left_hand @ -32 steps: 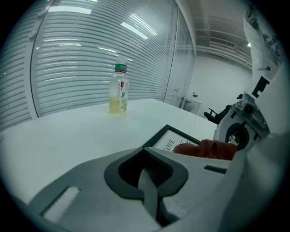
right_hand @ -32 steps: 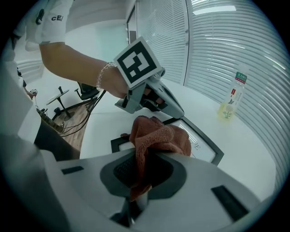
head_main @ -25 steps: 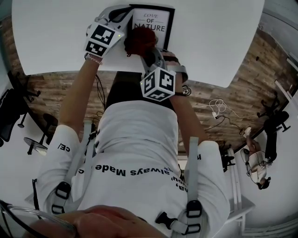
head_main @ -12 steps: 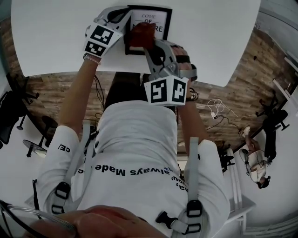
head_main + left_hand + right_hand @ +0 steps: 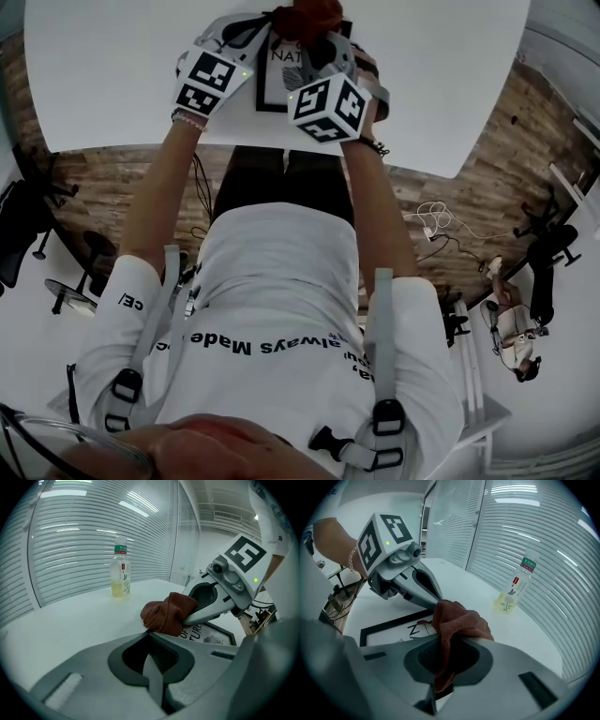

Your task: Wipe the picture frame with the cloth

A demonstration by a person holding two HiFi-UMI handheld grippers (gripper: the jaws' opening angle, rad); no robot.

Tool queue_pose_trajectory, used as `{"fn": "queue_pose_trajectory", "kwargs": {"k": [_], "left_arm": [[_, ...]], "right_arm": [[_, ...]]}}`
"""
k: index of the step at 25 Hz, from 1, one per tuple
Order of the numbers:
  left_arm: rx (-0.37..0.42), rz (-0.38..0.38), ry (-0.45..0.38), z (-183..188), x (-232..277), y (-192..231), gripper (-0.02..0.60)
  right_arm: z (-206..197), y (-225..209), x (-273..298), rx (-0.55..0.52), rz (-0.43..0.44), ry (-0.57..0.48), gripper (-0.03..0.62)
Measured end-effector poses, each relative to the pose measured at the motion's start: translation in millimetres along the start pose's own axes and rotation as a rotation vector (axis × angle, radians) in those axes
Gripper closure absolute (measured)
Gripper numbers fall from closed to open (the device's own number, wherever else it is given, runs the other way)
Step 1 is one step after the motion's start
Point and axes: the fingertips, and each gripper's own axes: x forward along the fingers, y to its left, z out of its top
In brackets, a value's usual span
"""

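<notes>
Jaws of the right gripper (image 5: 445, 641) pinch the crumpled rust-red cloth (image 5: 459, 620) at centre, over the black-edged picture frame (image 5: 396, 634) on the white table (image 5: 70, 620); the left gripper (image 5: 150, 634) jaws are pressed together.

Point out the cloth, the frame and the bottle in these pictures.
cloth (image 5: 459, 620), right gripper view, on its bunched upper fold.
frame (image 5: 395, 620), right gripper view, on its black border.
bottle (image 5: 121, 573), left gripper view, on the middle of its body.
</notes>
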Motion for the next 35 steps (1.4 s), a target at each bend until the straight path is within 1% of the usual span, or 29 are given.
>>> {"fn": "queue_pose_trajectory", "kwargs": {"k": [5,20,26,29,32,33,35], "left_arm": [[0.005,0.003,0.000,2.6,0.5,1.0,0.577],[0.009,0.019,0.013,1.6,3.3,1.7,0.578],[0.005,0.024,0.015,0.6,3.2,3.2,0.578],[0.003,0.024,0.015,0.2,3.9,3.4,0.577],[-0.001,0.025,0.016,-0.5,4.3,3.9,0.578],[-0.002,0.026,0.016,-0.7,4.5,3.8,0.578],[-0.003,0.026,0.016,-0.6,4.9,3.5,0.578]], "right_arm": [[-3.6,8.6,-4.2,0.017,0.070,0.020,0.579],[-46.9,85.0,-44.3,0.023,0.258,0.105,0.579],[-60.2,120.6,-70.7,0.001,0.333,0.114,0.579],[-69.1,134.1,-79.7,-0.029,0.360,0.132,0.579],[-75.6,141.3,-84.5,-0.054,0.376,0.141,0.579],[-73.5,138.4,-86.9,-0.053,0.366,0.129,0.579],[-60.5,121.0,-94.0,-0.035,0.313,0.078,0.579]]}}
